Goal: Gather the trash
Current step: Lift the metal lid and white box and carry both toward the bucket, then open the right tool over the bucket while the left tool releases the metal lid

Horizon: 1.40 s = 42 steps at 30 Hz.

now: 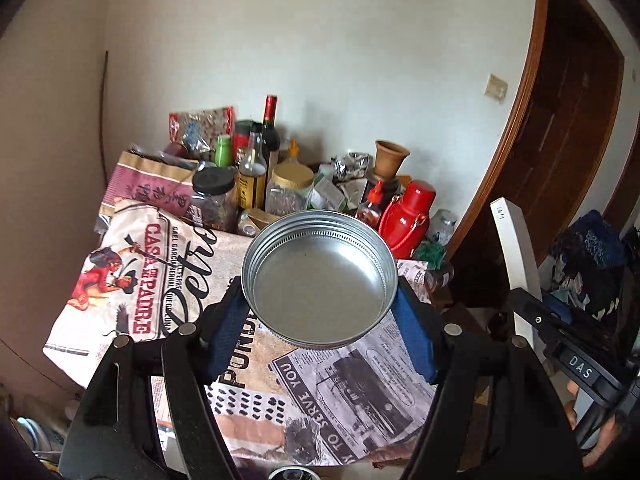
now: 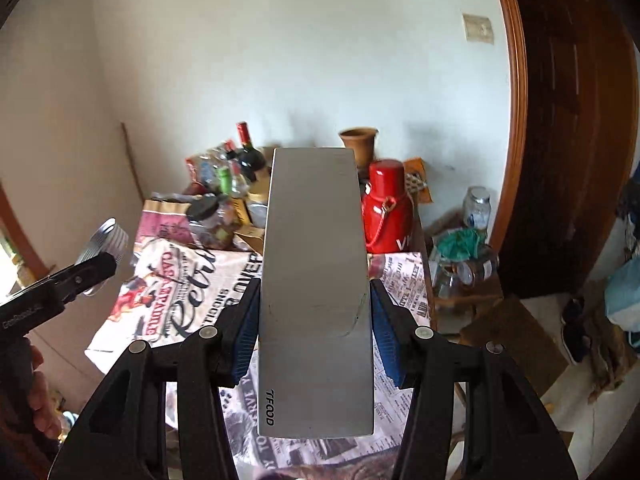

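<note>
My left gripper is shut on a round silver metal jar lid, held hollow side up above the table. The lid also shows in the right wrist view, at the far left in the left gripper's jaws. My right gripper is shut on a long flat grey box marked "TFOOD", held lengthwise between the blue pads above the table. That box shows edge-on in the left wrist view, at the right.
The table carries a newspaper-print cloth. Bottles, jars and bags crowd its far end, with a red flask, a wine bottle and a clay pot. A dark wooden door stands right.
</note>
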Tool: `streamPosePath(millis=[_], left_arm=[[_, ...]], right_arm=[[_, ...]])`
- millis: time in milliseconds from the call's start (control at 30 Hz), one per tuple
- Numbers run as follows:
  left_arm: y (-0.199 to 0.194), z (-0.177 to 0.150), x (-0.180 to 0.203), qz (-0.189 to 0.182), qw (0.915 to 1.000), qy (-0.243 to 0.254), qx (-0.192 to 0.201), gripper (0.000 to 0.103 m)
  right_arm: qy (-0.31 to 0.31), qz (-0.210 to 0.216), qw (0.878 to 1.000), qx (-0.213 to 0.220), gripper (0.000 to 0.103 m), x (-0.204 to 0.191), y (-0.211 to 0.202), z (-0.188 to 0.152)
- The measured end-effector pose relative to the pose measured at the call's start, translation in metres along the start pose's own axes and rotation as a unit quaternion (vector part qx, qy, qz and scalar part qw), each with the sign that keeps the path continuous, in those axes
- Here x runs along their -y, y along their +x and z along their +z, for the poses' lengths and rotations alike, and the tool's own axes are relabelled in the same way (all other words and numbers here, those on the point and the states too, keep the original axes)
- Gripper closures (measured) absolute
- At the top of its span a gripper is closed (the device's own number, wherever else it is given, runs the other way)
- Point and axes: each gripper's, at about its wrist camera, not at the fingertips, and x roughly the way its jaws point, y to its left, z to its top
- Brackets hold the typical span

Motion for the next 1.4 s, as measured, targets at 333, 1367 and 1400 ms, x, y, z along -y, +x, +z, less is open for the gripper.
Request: streamPosePath(millis=[333,1367,1400], left_arm=[[-0.091,-0.022,-0.013,-0.016,0.9984,0.011,0.054,0.033],[-0.194,-0.204,-0.085,-0.074,0.9905,0.073,-0.090,0.033],[-0.186,-0.211,-0.081,-0.074,0.9894,0.073,-0.100,0.033]], right_arm=[[0.015,0.002,0.999,0.044,0.055,-0.033,-0.069,-0.024],[0.099,-0.076,0.990,-0.062,0.055,-0.108,-0.143,-0.206],[0.098,-0.076,0.990,-0.072,0.055,-0.105,-0.140,-0.213]])
